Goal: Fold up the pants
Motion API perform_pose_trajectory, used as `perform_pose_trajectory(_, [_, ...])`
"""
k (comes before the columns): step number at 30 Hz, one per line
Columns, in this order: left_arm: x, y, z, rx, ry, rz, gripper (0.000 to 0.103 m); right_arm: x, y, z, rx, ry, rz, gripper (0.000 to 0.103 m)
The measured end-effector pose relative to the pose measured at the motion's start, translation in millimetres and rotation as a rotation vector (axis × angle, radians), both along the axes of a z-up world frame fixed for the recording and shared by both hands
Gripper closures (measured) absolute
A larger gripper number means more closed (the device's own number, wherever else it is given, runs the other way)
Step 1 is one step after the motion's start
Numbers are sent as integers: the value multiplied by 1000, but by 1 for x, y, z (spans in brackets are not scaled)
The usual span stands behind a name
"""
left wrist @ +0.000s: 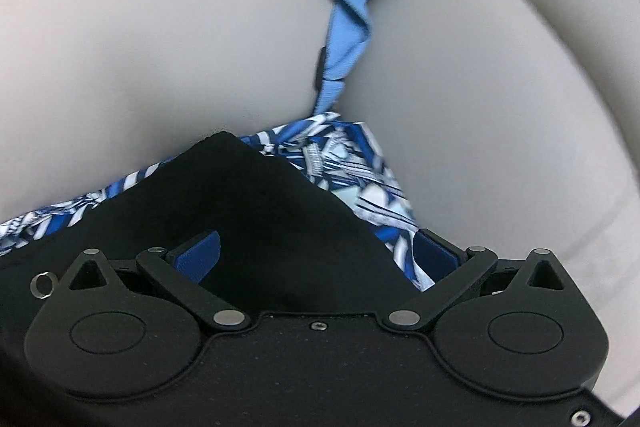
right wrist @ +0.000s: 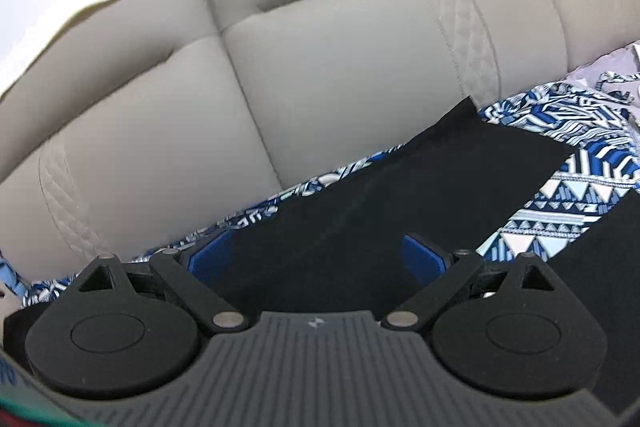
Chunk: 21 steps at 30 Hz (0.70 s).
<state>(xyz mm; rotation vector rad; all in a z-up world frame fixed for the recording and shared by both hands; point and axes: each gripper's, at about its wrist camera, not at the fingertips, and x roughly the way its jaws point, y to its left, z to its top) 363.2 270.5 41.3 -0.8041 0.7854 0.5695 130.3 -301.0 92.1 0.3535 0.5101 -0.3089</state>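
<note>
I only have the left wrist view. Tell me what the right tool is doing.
Observer: The right tool is open, with one finger on either side of the black pants.
Operator: Report what lies to the right of that fabric.
Observer: A strip of blue-and-white patterned cloth shows there, between two black sections of the pants.
Operator: Describe what is ahead of the tool.
Observer: A grey tufted sofa back with stitched seams.
</note>
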Motion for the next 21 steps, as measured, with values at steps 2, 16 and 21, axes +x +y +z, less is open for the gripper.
perform_pose_trajectory(2, [10,0,-13,-15,48,40,0,3,5,-6,-7,14,11,5])
perform_pose_trajectory(16, [24,15,-38,-9,60,177,52,27,76,-22,0,38,209,9])
perform_pose_trajectory(21, [-9,15,-21,-33,-17,96,97,23,114,-13,12,18,307,15])
